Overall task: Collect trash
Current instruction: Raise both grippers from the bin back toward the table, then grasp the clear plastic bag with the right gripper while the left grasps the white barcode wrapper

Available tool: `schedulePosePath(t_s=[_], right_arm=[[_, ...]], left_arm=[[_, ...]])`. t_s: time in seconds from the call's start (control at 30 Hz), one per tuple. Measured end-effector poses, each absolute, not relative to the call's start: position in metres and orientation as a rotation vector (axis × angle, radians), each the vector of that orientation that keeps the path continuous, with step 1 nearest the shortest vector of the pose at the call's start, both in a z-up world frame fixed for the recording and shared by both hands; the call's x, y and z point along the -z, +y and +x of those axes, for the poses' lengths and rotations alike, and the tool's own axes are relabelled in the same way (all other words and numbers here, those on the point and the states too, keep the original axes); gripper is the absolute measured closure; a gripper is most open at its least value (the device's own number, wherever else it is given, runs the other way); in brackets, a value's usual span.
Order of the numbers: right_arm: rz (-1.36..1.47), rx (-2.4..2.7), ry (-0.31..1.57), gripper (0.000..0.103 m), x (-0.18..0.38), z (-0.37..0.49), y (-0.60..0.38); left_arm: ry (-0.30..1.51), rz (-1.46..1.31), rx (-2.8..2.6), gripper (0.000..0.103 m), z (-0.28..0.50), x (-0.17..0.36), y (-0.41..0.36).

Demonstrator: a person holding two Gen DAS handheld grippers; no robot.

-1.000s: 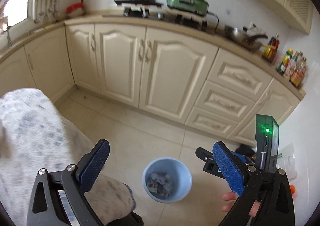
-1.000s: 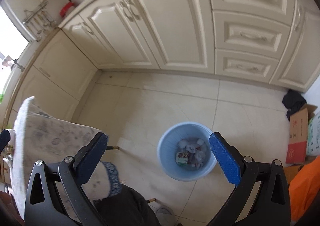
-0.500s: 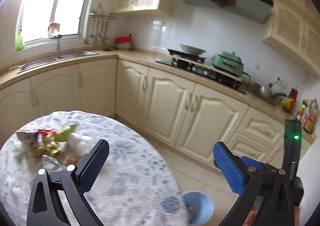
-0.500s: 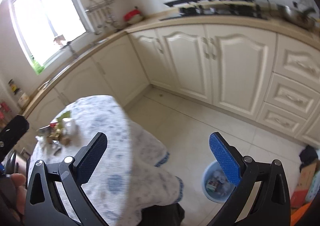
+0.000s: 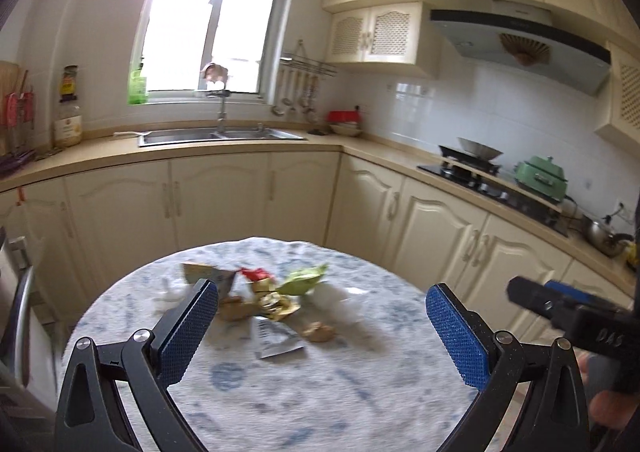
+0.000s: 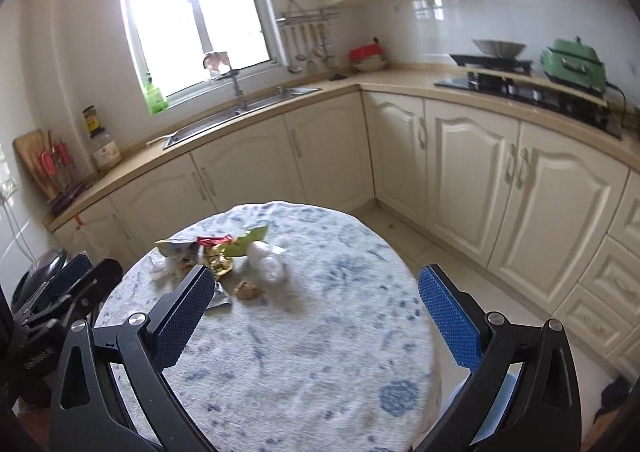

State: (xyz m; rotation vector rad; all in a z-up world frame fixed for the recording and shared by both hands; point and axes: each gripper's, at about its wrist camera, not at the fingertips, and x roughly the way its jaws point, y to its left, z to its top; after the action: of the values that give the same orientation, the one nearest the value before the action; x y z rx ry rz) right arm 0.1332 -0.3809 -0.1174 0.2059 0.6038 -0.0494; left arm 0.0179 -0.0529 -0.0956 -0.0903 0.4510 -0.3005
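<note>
A pile of trash lies on a round table (image 5: 304, 404) with a blue-flowered white cloth: a green wrapper (image 5: 303, 279), a red wrapper (image 5: 256, 273), a gold foil piece (image 5: 278, 304), a grey packet (image 5: 276, 340) and a brown crumb (image 5: 319, 331). My left gripper (image 5: 322, 332) is open and empty, above the table just short of the pile. My right gripper (image 6: 312, 312) is open and empty, above the table (image 6: 320, 352) to the right of the pile, which includes the green wrapper (image 6: 246, 246) and crumpled white plastic (image 6: 270, 262). The right gripper's body shows in the left view (image 5: 576, 316).
Cream kitchen cabinets (image 5: 224, 204) run behind the table, with a steel sink (image 5: 216, 134) under the window and a stove with a green cooker (image 5: 540, 176) at right. Tiled floor (image 6: 404, 228) lies right of the table. A sliver of the blue bin (image 6: 500, 400) shows below the table's right edge.
Both grippers have swung up and left from the blue bin on the floor to the table with the trash pile. Both stay open and empty.
</note>
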Motion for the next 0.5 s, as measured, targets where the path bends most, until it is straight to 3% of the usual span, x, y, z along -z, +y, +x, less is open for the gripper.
schedulePosePath(t_s=[0.23,0.5], right_arm=[[0.142,-0.011,0.61,0.0,0.128,0.159,-0.344],[0.121,-0.038,0.713,0.0,0.168,0.214,-0.337]], left_arm=[[0.518,-0.095,0.2,0.001,0.022,0.117,-0.031],[0.734,-0.018,0.173,0.001,0.058,0.161,-0.061]])
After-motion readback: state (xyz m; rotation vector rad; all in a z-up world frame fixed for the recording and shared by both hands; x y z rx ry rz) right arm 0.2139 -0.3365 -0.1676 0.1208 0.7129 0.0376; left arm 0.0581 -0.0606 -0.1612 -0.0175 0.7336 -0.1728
